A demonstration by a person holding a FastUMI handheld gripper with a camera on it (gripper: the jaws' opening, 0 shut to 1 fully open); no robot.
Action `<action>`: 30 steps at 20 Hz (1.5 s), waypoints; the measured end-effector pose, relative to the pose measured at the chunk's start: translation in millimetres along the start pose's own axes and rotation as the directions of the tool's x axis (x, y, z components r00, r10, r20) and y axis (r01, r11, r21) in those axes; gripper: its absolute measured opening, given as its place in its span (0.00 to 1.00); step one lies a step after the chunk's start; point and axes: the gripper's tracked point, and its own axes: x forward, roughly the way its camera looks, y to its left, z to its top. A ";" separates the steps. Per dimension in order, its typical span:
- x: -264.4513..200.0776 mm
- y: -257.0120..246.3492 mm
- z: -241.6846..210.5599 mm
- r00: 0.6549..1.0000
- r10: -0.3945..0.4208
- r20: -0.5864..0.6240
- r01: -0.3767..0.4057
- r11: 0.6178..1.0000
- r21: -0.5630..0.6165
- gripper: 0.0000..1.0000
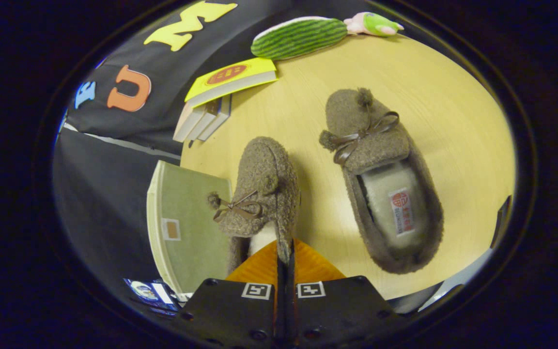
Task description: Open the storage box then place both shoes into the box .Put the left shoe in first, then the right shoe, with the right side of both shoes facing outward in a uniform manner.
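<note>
The tongs (285, 261) are clenched on the fuzzy brown-grey moccasin slipper with a thin brown bow (259, 194), both orange fingers (259, 264) pinching the side wall of its collar near the heel, so the shoe hangs straight out ahead of them, toe pointing away, its long axis running in line with the fingers. It appears lifted clear of the round pale wooden surface (453, 121), though that cannot be fully confirmed from this angle. Just beside and below the held slipper, on the side away from the other shoe, sits the pale green storage box (187, 228), showing a flat green face with a cream rim; whether it is open is not clear. The matching second slipper (385, 184) lies flat on the surface on the opposite side, near but apart, toe also away, insole up. Beyond are a yellow book on a small stack of books (230, 80) and a striped green plush toy (298, 38). The coming move likely turns on swinging the held shoe sideways toward the box and turning it so its right side faces outward.
</note>
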 end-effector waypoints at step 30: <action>103.0 246.9 -105.3 0.999 0.025 -0.039 -0.028 0.996 -0.085 0.06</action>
